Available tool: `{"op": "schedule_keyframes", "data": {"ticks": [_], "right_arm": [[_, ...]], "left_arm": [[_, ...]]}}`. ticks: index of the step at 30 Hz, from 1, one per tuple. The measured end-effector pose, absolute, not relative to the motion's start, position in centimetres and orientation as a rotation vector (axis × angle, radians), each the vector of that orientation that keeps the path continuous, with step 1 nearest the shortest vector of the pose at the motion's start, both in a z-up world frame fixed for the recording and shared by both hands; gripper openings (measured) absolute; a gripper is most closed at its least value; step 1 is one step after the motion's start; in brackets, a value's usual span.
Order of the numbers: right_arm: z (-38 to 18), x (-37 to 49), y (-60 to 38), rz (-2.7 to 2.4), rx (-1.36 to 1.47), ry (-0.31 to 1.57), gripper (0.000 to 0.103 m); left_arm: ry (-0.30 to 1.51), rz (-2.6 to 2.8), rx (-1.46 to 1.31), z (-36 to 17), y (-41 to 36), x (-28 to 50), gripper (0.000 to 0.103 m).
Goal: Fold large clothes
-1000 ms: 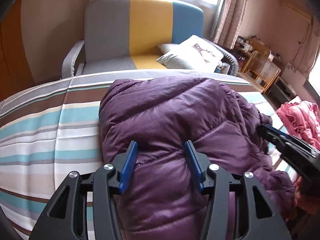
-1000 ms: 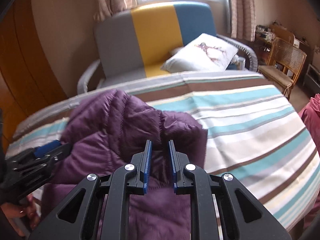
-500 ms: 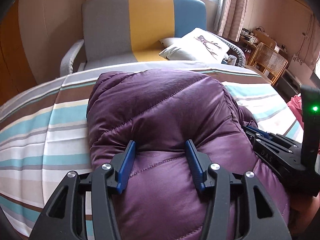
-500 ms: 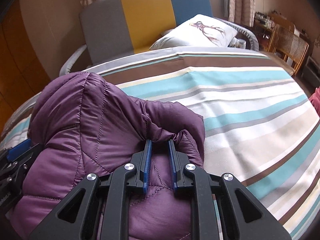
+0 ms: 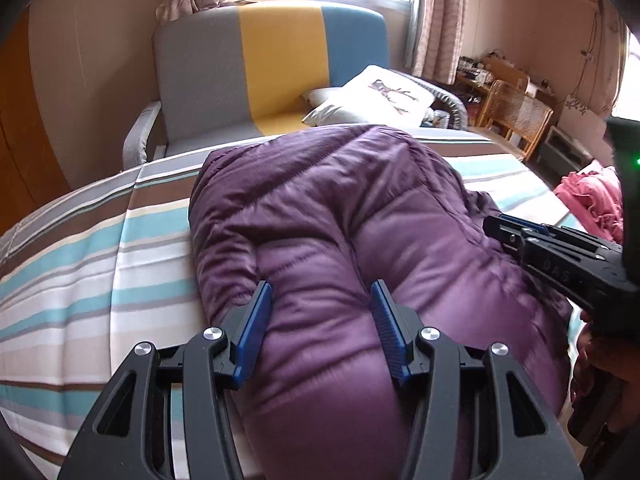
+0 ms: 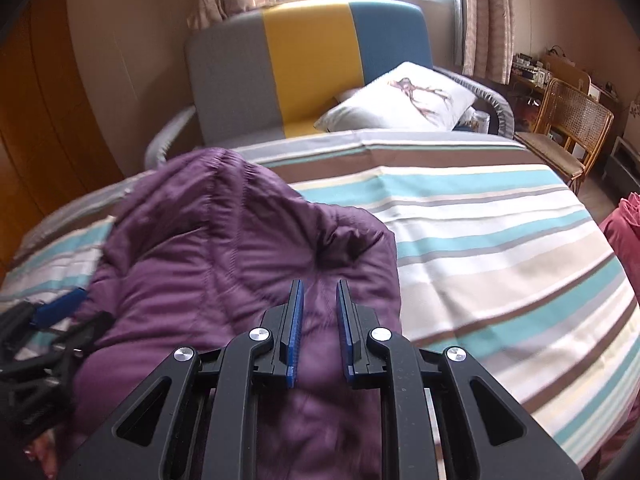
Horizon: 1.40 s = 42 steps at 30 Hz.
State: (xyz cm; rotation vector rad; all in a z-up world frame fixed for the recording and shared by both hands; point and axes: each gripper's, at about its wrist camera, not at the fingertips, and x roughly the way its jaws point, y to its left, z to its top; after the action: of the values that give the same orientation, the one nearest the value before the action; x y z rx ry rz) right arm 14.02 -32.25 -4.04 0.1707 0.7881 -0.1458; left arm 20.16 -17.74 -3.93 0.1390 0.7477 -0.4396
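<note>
purple jacket (image 5: 340, 240) on striped bed (image 5: 80, 280); left gripper (image 5: 320, 300) and right gripper (image 6: 319, 300) both apart

Left wrist view sits low behind the left gripper (image 5: 320, 308), looking forward along its fingers, very close over the purple jacket (image 5: 332, 220) on the striped bed (image 5: 80, 264), facing the tricolour sofa (image 5: 280, 56) and the window wall. Right wrist view rides behind the right gripper (image 6: 319, 308), aimed the same way, just as close, with the jacket on its left side. Both views share the jacket, the bed, the sofa, the white pillow (image 6: 400, 100) and the rattan chair (image 6: 572, 120); each catches the other gripper at its edge.
</note>
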Motion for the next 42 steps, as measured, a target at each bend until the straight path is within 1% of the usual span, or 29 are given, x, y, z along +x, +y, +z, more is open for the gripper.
{"op": "schedule_keyframes", "data": {"ticks": [2,4,8,13,16,19,21,23,24,26,27,28,30,33,38,40,42], "right_arm": [[-3.1,12.1,-31.7,-0.12,0.198,0.759,0.016],[-2.8,10.8,-31.2,-0.095,0.229,0.751,0.016],[-3.2,8.4,-30.1,-0.074,0.227,0.753,0.016],[-6.4,8.7,-30.7,-0.097,0.258,0.799,0.016],[-7.9,9.2,-31.0,-0.103,0.278,0.789,0.016],[-7.4,9.2,-31.1,-0.095,0.282,0.79,0.016],[-6.5,8.7,-31.3,-0.082,0.29,0.784,0.016],[-5.7,7.9,-32.1,-0.072,0.324,0.767,0.016],[-5.1,7.3,-32.5,-0.066,0.352,0.75,0.016],[-4.5,6.4,-33.2,-0.054,0.385,0.731,0.016],[-4.3,6.0,-33.5,-0.051,0.399,0.723,0.02],[-4.0,5.6,-33.9,-0.055,0.412,0.717,0.037],[-3.8,5.0,-34.6,-0.069,0.435,0.71,0.059],[-3.9,5.1,-36.0,-0.081,0.476,0.713,0.059],[-5.4,7.3,-37.9,-0.066,0.573,0.786,0.059],[-6.3,8.6,-38.3,-0.049,0.606,0.822,0.053],[-6.7,9.5,-38.6,-0.028,0.63,0.841,0.049]], "left_arm": [[0.738,-0.457,0.137,-3.7,-17.4,19.1,0.051],[0.73,-0.471,0.141,-3.6,-17.1,18.1,0.056],[0.72,-0.487,0.128,-3.7,-16.3,16.2,0.059],[0.715,-0.475,0.194,-5.1,-17.0,15.6,0.06],[0.708,-0.474,0.234,-5.8,-17.7,15.9,0.06],[0.726,-0.493,0.19,-5.8,-17.0,16.1,0.06],[0.729,-0.504,0.159,-5.2,-16.2,15.9,0.062],[0.734,-0.496,0.129,-4.6,-15.4,15.8,0.071],[0.737,-0.485,0.115,-4.4,-14.8,15.8,0.078],[0.739,-0.476,0.084,-4.0,-13.8,15.9,0.08],[0.745,-0.475,0.064,-3.9,-13.3,16.0,0.08],[0.751,-0.473,0.048,-3.9,-12.9,16.1,0.083],[0.763,-0.457,0.002,-3.8,-11.9,16.5,0.086],[0.791,-0.44,-0.034,-4.0,-11.4,17.4,0.088],[0.833,-0.402,0.018,-4.7,-11.5,19.1,0.091],[0.843,-0.407,0.033,-4.9,-11.6,19.6,0.093],[0.855,-0.409,0.054,-5.2,-11.8,20.1,0.093]]}}
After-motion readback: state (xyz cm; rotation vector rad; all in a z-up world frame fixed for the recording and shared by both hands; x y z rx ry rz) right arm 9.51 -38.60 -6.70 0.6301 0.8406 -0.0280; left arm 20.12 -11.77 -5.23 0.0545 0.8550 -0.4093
